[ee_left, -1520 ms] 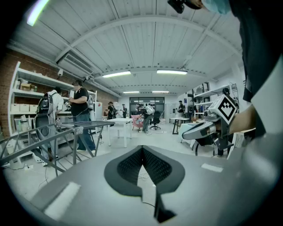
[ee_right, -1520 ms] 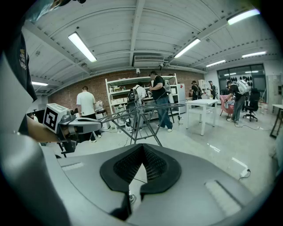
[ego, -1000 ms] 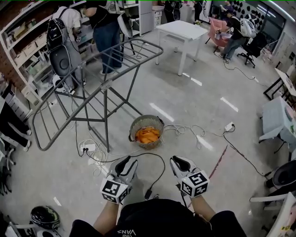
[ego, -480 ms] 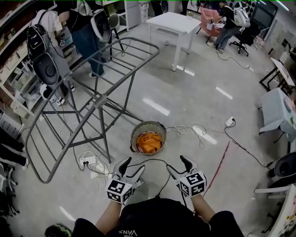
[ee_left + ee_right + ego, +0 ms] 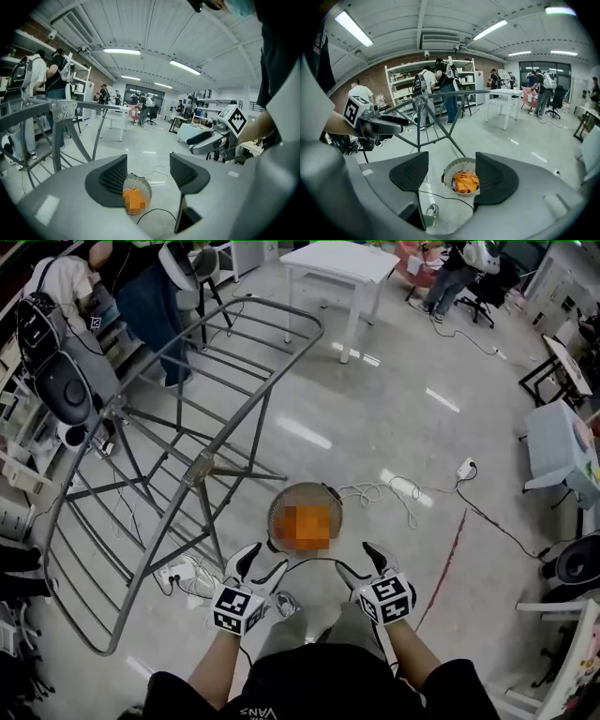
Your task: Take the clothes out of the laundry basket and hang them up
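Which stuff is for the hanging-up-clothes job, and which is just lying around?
For the job: laundry basket, orange clothes inside it, drying rack, left gripper, right gripper.
Just lying about: white table, power strip, white cable on the floor.

Pale grey polished floor (image 5: 394, 427) is gleaming here, throwing back bright streaks from the ceiling lights. A white table (image 5: 342, 263) is standing at the far end, with a black office chair (image 5: 557, 101) near it. White cables (image 5: 389, 491) are trailing over the floor, and a thin red line (image 5: 447, 554) is running across it. A brick wall (image 5: 370, 77) is showing behind white shelving (image 5: 401, 79). Long strip lights (image 5: 352, 27) are glowing overhead, and dark glazing (image 5: 569, 75) is closing off the far end.
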Motion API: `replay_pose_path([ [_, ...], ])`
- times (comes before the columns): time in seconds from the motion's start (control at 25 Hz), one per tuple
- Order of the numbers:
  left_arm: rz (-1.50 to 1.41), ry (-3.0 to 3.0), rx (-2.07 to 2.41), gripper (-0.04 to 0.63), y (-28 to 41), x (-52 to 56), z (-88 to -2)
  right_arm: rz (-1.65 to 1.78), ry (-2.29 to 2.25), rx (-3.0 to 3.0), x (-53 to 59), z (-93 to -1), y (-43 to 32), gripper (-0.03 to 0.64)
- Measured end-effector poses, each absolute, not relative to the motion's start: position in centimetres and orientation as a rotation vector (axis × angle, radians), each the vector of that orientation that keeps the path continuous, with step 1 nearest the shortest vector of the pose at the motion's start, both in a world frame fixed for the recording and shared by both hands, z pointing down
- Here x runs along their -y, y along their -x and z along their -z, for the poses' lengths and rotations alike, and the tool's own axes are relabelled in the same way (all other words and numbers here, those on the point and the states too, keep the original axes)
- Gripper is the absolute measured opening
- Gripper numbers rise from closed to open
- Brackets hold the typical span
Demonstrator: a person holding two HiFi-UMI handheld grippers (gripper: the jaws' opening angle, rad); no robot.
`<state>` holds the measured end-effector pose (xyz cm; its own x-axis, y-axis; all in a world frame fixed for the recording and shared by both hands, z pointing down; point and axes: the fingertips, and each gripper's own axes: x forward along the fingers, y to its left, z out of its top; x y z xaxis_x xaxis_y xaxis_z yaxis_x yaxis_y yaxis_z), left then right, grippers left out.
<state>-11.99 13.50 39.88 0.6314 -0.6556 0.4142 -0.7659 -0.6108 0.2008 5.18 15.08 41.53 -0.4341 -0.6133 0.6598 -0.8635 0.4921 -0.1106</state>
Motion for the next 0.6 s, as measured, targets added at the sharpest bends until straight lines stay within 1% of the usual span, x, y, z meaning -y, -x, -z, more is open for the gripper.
replay_pose_path([
  [0.24, -0.445, -2.349, 1.211, 0.261, 12.1, -11.5, -44.4, -0.532, -1.038, 2.148, -10.8, -46.2, -6.0, 0.311],
  [0.6, -0.451, -2.147, 1.316, 0.261, 9.8, -8.8, -52.5, -0.421, -0.684, 2.087, -5.5, -57.9, -7.3, 0.299],
])
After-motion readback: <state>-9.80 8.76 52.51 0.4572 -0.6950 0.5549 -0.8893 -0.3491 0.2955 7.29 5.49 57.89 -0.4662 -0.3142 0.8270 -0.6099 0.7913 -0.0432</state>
